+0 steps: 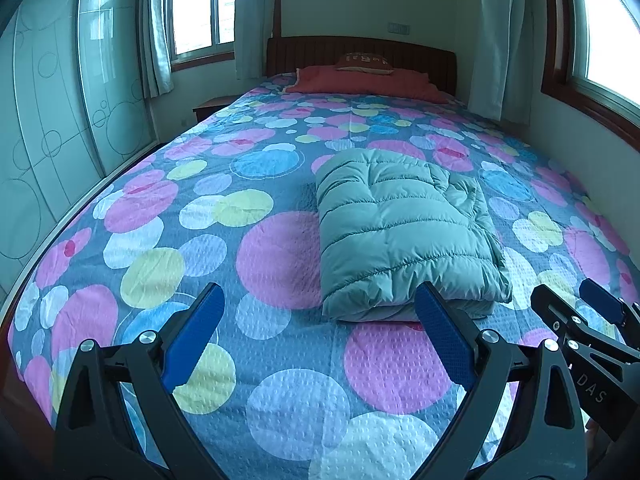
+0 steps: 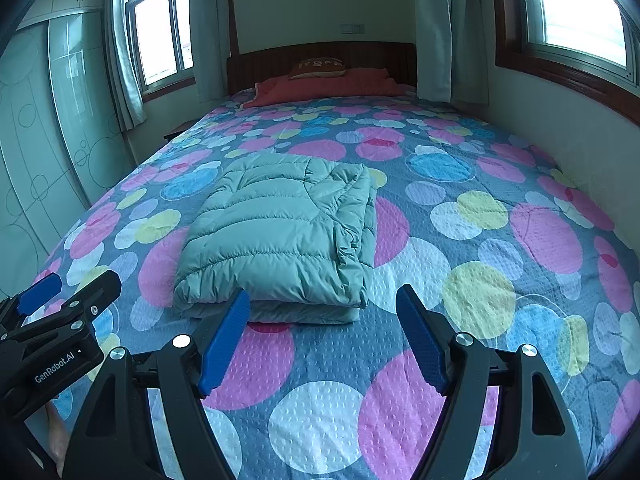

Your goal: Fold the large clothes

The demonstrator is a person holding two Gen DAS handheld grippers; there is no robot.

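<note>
Left wrist view: left tongs (image 1: pixel 316 332) spread wide over the bedspread, nothing between the blue pads, none of them touching cloth.
Right tongs: right tongs (image 2: pixel 322 338) just as wide and empty, hanging short of the near hem; each pair shows at the edge of the other's view, side by side.
Jacket: green puffer jacket (image 2: pixel 280 236) lies mid-bed, just beyond both tongs, already a thick stacked rectangle, layered edges showing on its right side.
Step in hand: looks like the fold is done or nearly so, and this is a pause to check it.
Next move: if another fold is wanted, both tongs would need to pinch the near corners through all the slippery layers; otherwise, back off.
Bed: bedspread (image 2: pixel 480 292) with big coloured dots, fairly smooth.
Far end: red pillow (image 1: pixel 360 80) against a wooden headboard (image 1: pixel 360 50).
Room: wardrobe (image 1: pixel 52 132) left, curtained windows (image 2: pixel 576 4) on two walls.
</note>
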